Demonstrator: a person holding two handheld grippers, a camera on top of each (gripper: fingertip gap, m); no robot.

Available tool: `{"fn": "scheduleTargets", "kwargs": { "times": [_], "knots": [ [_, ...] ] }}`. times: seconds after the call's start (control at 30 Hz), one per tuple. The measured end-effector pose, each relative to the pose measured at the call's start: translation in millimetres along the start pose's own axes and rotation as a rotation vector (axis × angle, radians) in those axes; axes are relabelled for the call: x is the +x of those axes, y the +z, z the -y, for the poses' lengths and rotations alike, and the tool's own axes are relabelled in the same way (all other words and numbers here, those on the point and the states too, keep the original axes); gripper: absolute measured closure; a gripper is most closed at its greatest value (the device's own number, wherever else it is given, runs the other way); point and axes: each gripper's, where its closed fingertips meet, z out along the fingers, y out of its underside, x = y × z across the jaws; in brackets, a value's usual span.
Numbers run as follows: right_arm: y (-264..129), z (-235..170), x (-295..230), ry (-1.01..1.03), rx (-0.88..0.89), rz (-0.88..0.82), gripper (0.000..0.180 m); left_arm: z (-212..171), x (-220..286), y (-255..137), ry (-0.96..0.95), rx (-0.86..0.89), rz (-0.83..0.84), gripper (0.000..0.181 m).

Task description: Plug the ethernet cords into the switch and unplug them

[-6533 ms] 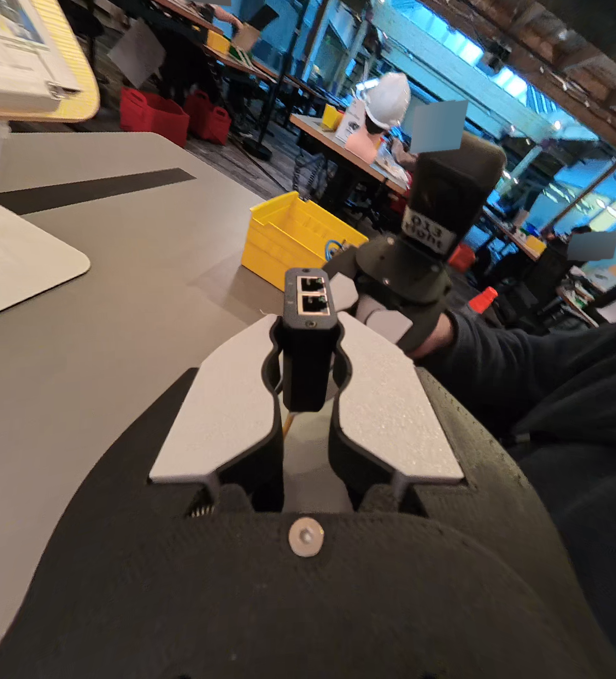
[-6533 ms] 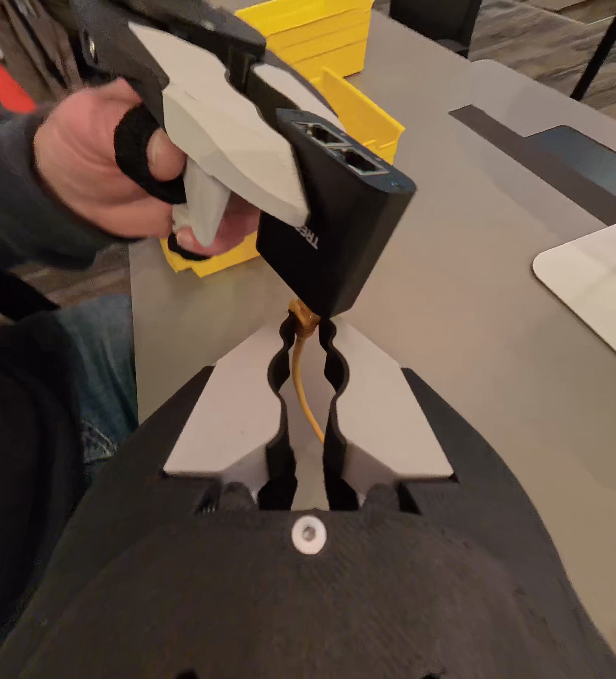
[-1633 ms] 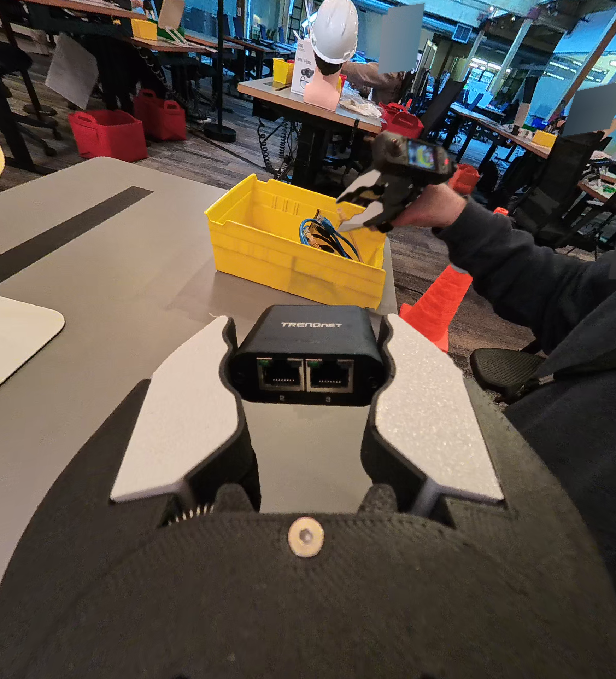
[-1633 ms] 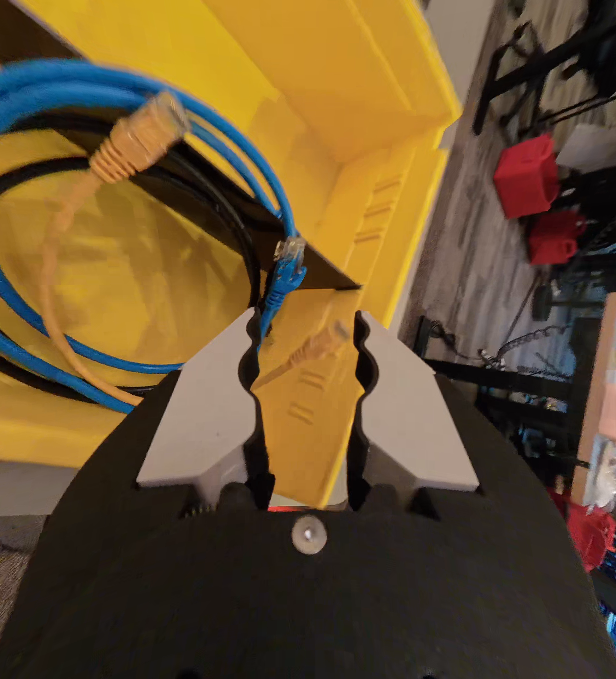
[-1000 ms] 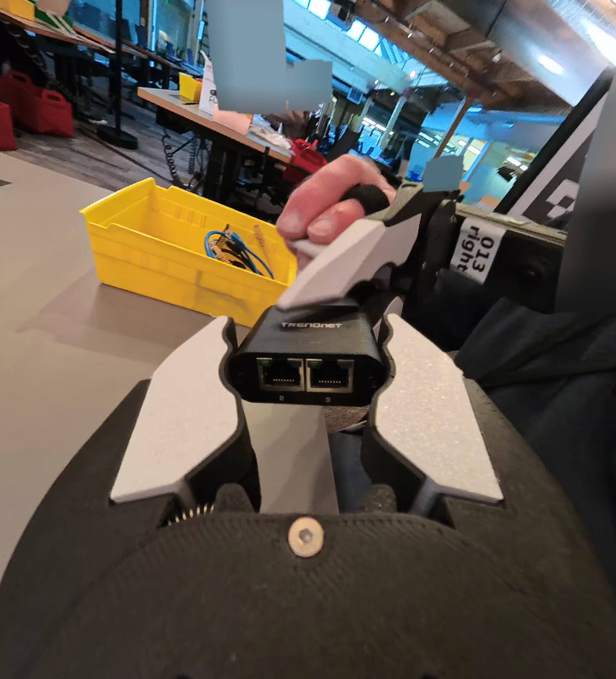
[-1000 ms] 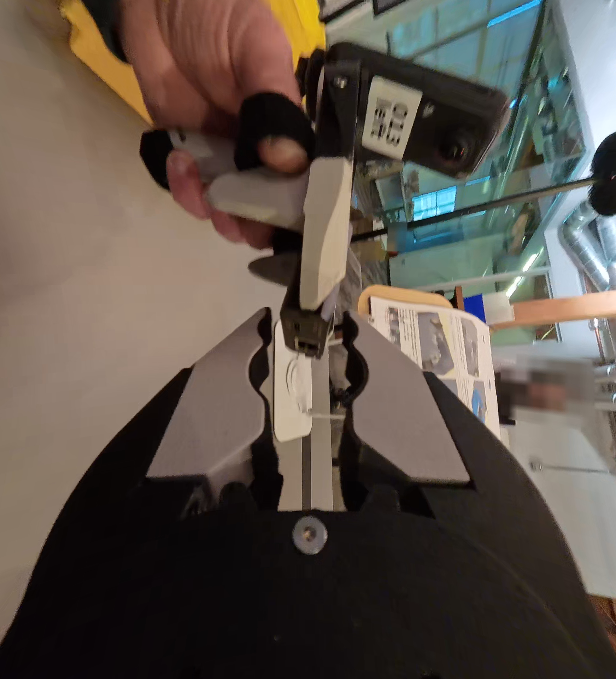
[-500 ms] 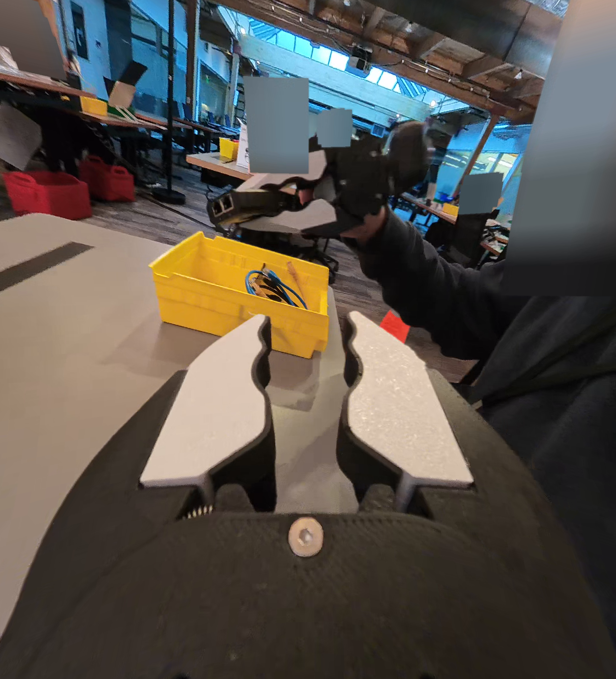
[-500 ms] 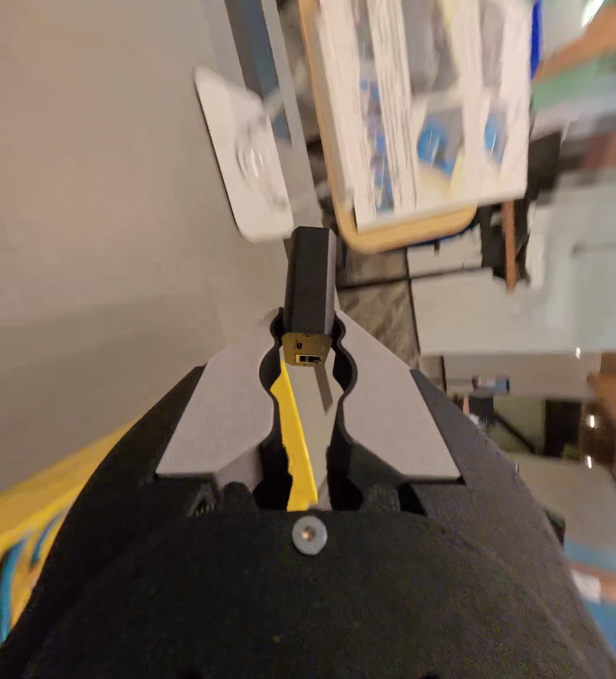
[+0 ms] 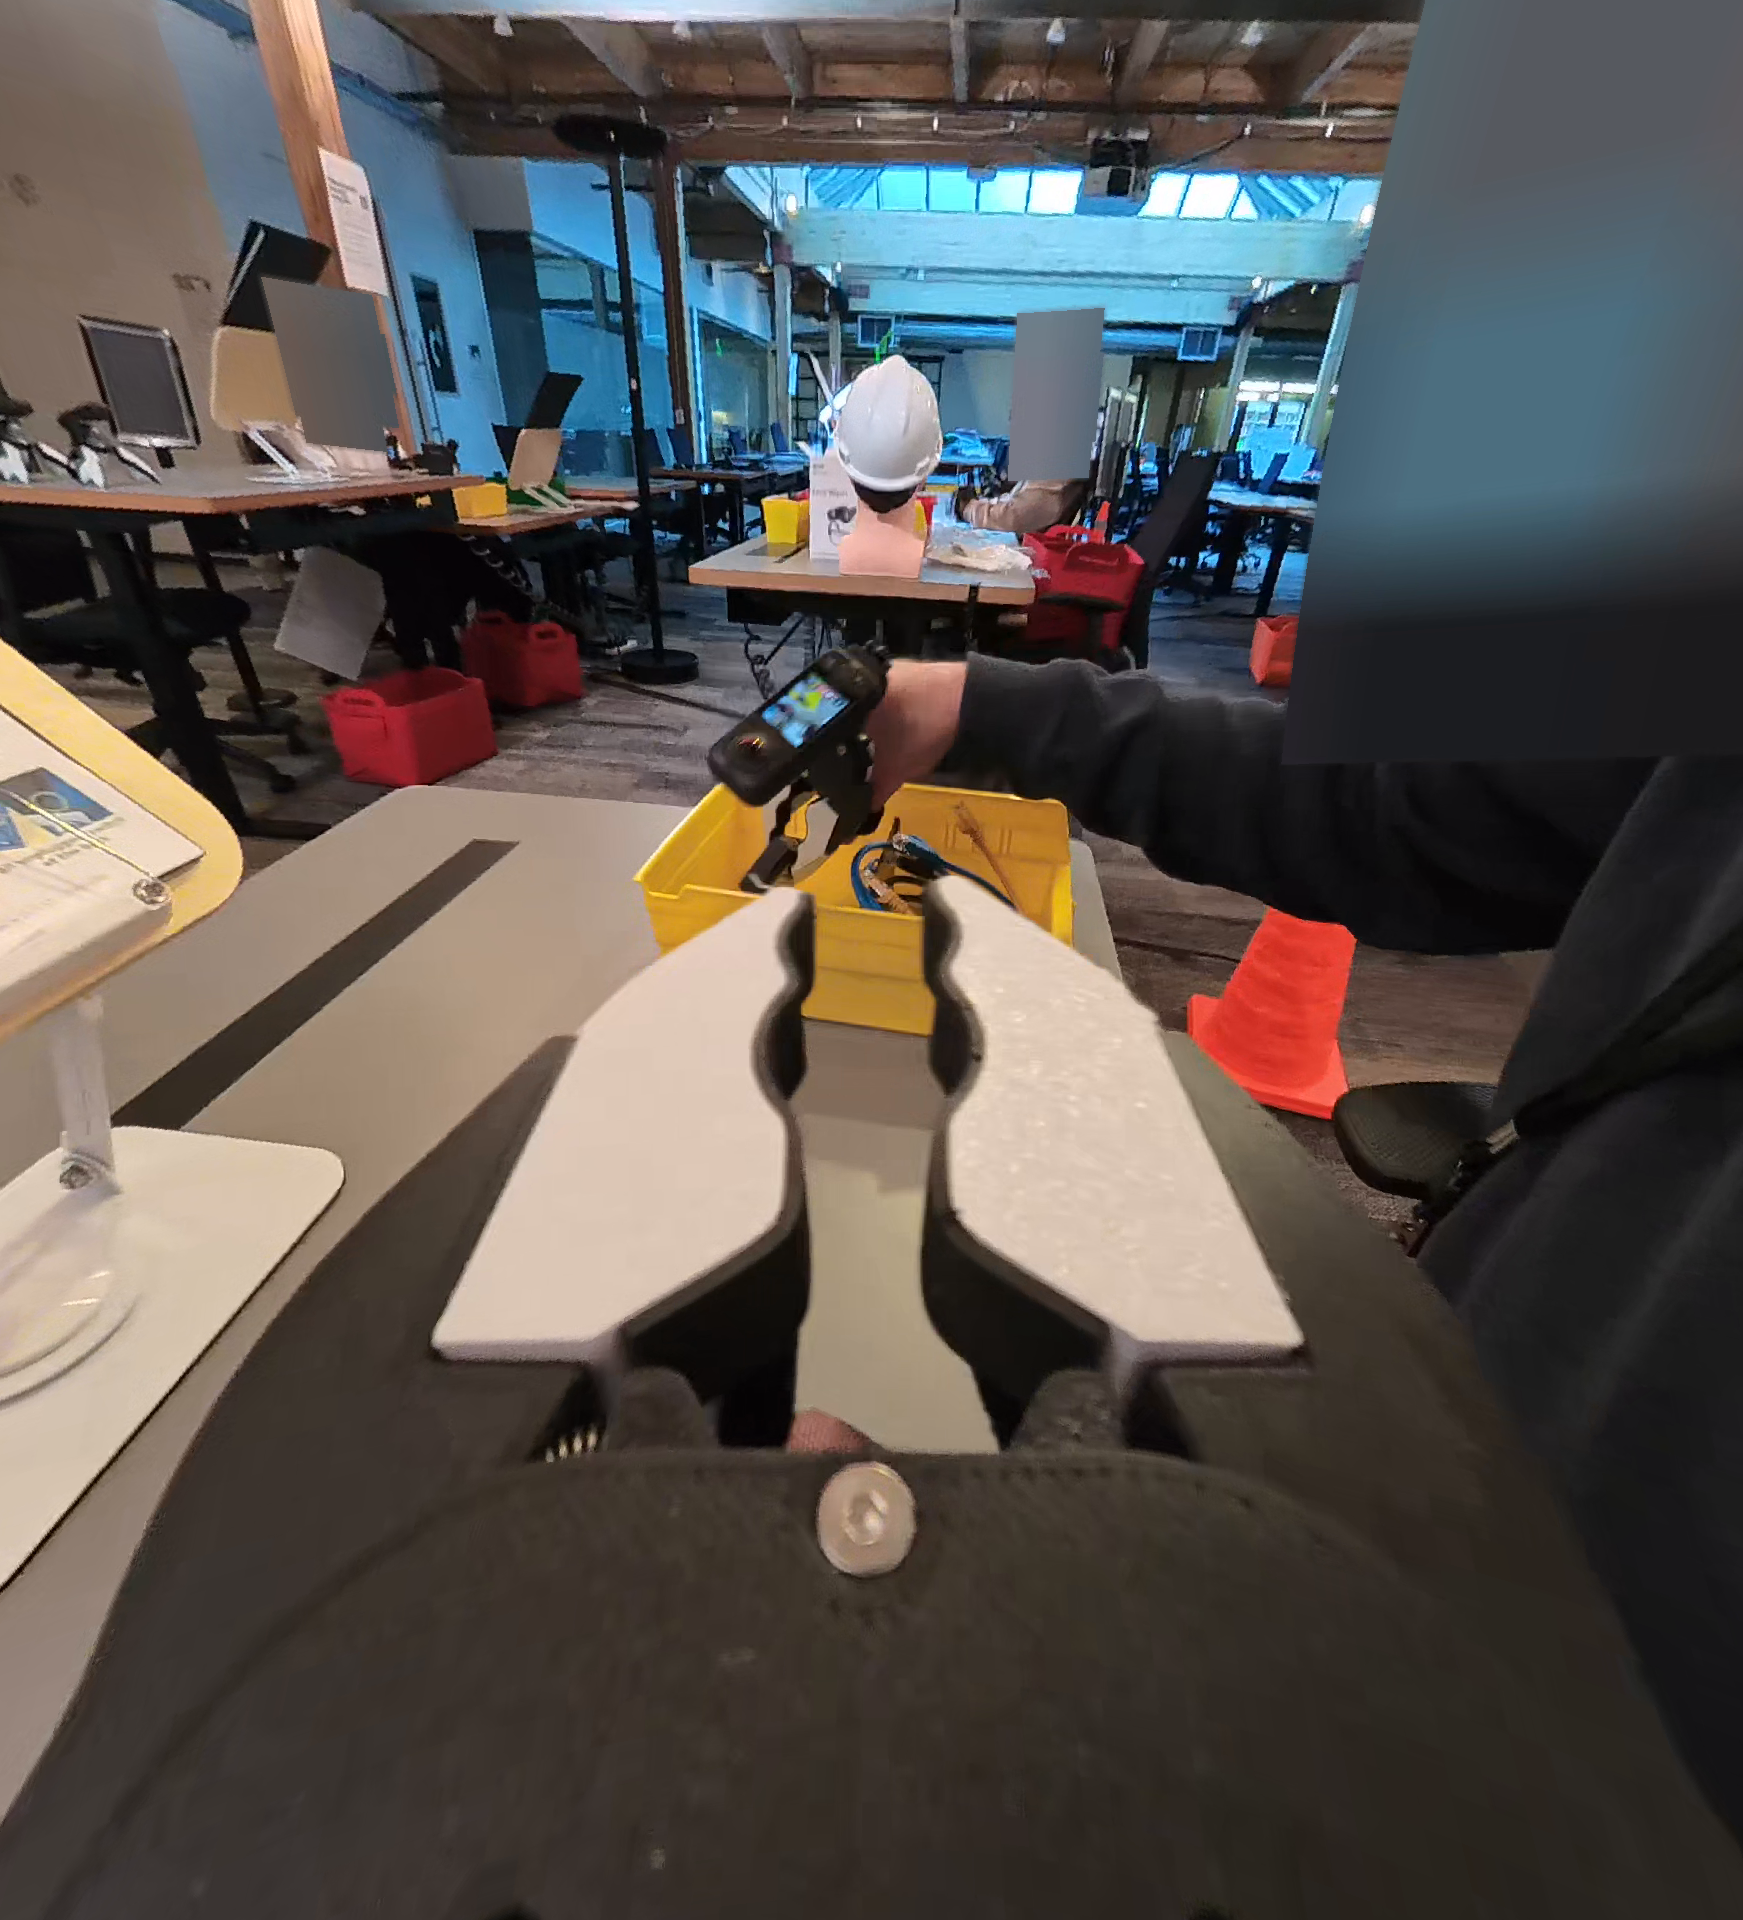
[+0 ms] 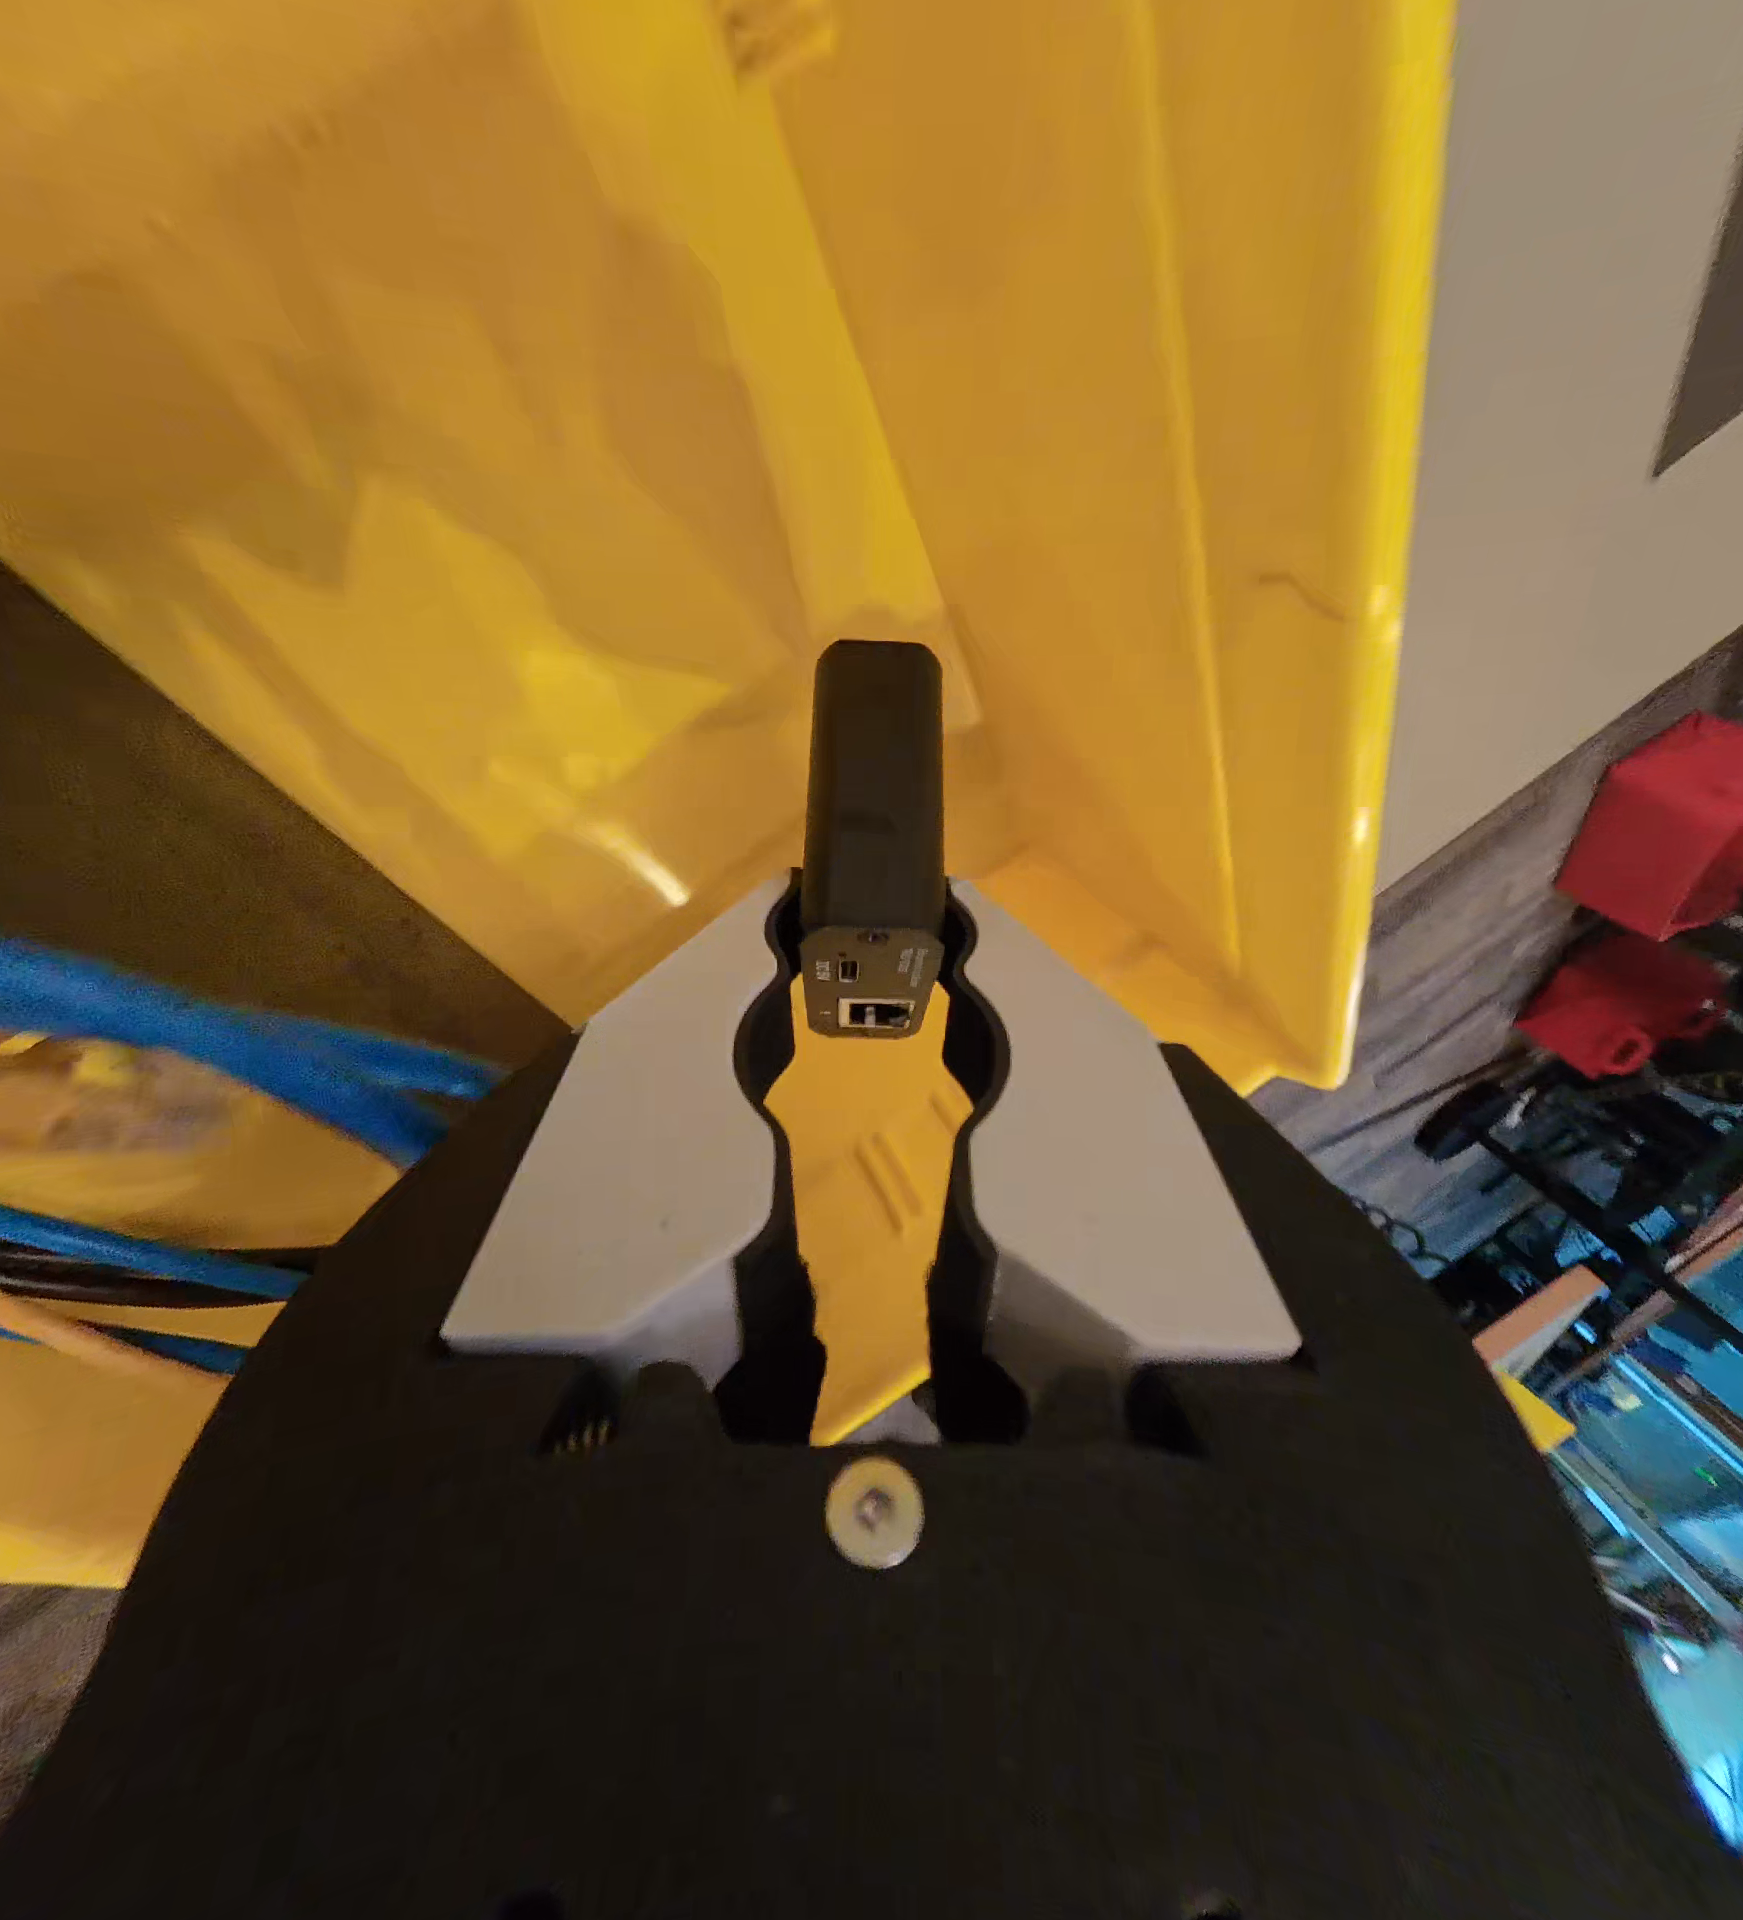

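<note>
The black switch (image 10: 872, 790) is sitting clamped between the fingertips of the right gripper (image 10: 872, 920), its narrow end with one port and a small socket facing the camera. The gripper is holding it inside the yellow bin (image 10: 1054, 364), over the bin's bare half. Blue cords (image 10: 119, 1023) are lying coiled in the bin beside it, with a black cord (image 10: 67, 1262) and an orange cord (image 10: 46, 1335) running among them. In the left wrist view the right gripper (image 9: 794, 847) is reaching down into the bin (image 9: 867, 956) on the grey table (image 9: 493, 966). The left gripper (image 9: 867, 914) is hovering over the table with its jaws a narrow gap apart, holding nothing. An orange cone (image 9: 1277, 1013) is standing on the floor past the table edge.
</note>
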Motion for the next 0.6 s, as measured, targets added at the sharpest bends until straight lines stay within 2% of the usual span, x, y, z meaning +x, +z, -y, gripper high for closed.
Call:
{"fn": "scheduleTargets", "kwargs": {
  "times": [0.13, 0.17, 0.2, 0.33, 0.37, 0.4, 0.47, 0.5, 0.53, 0.57, 0.6],
  "knots": [
    [11.3, 4.7, -4.3, -0.034, -0.021, 0.037, 0.155, 2.1, -2.3, 0.9, -0.016, -0.019, 0.023, 0.125],
    [9.2, 6.0, -3.9, -0.036, -0.013, 0.039, 0.152, 2.7, -5.1, 1.1, -0.033, -0.021, 0.042, 0.109],
    [5.6, 7.1, -0.4, -0.03, -0.004, 0.025, 0.151, 3.3, -5.6, 1.0, -0.046, -0.023, 0.042, 0.101],
    [-25.7, 14.9, 7.6, 0.01, 0.103, 0.001, 0.154, 13.2, -8.4, -3.9, -0.058, 0.015, 0.059, 0.089],
    [-34.5, 14.3, 10.1, 0.032, 0.122, -0.007, 0.154, 16.0, -8.6, -5.8, -0.049, 0.021, 0.064, 0.091],
    [-42.4, 11.2, 14.4, 0.044, 0.127, -0.032, 0.154, 18.8, -8.1, -8.2, -0.031, 0.026, 0.066, 0.102],
    [-57.0, 4.9, 20.2, 0.066, 0.145, -0.072, 0.154, 29.6, -1.3, -14.8, -0.001, 0.072, 0.028, 0.136],
    [-64.4, 0.1, 23.9, 0.091, 0.153, -0.098, 0.154, 34.3, 3.3, -18.5, 0.013, 0.089, 0.0, 0.161],
    [-71.7, -6.3, 27.2, 0.117, 0.157, -0.124, 0.154, 37.9, 2.8, -22.1, 0.028, 0.095, 0.01, 0.172],
    [-78.9, -12.9, 27.7, 0.14, 0.166, -0.138, 0.154, 41.8, 2.1, -26.2, 0.051, 0.102, 0.024, 0.18],
    [-85.6, -20.2, 27.0, 0.167, 0.177, -0.145, 0.154, 46.3, 0.7, -30.8, 0.072, 0.111, 0.045, 0.181]
  ]
}}
